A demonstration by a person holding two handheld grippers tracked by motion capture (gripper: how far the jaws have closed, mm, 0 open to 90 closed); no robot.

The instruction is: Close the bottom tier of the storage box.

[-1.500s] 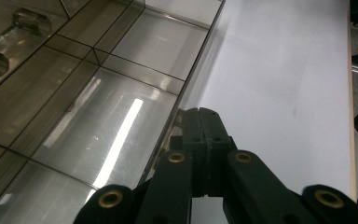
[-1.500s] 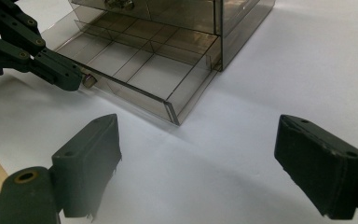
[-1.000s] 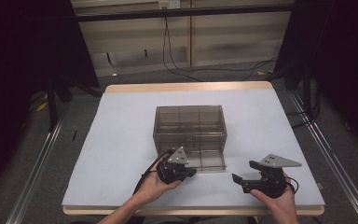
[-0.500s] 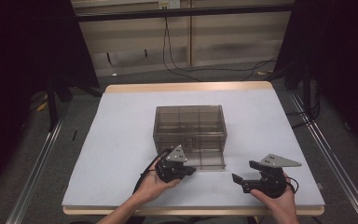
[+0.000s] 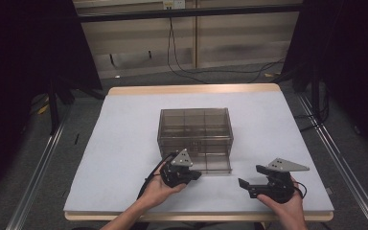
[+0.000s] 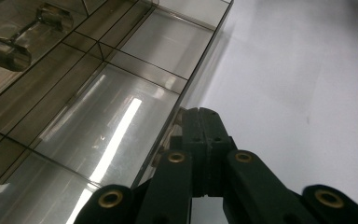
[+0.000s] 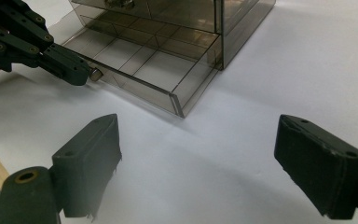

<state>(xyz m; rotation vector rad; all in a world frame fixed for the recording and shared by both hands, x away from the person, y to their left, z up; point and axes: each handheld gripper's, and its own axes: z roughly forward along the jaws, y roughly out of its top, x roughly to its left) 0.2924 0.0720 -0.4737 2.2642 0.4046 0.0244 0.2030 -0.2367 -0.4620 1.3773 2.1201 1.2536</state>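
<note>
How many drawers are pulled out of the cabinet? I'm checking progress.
1: the bottom drawer, drawn toward the person, its knob in the left gripper. Upper drawers look shut.

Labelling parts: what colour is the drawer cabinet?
Smoky translucent brown; the drawer cabinet shows best in the high view.

Smoky drawer cabinet point(image 5: 195, 132) blocks mid-worktop point(image 5: 124, 143); its pulled-out drawer point(image 5: 211, 160) juts toward 6 o'clock; bare surface all around.

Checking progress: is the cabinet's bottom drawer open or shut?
Open: the bottom drawer juts out from the cabinet, the left gripper clamped on its knob.
</note>
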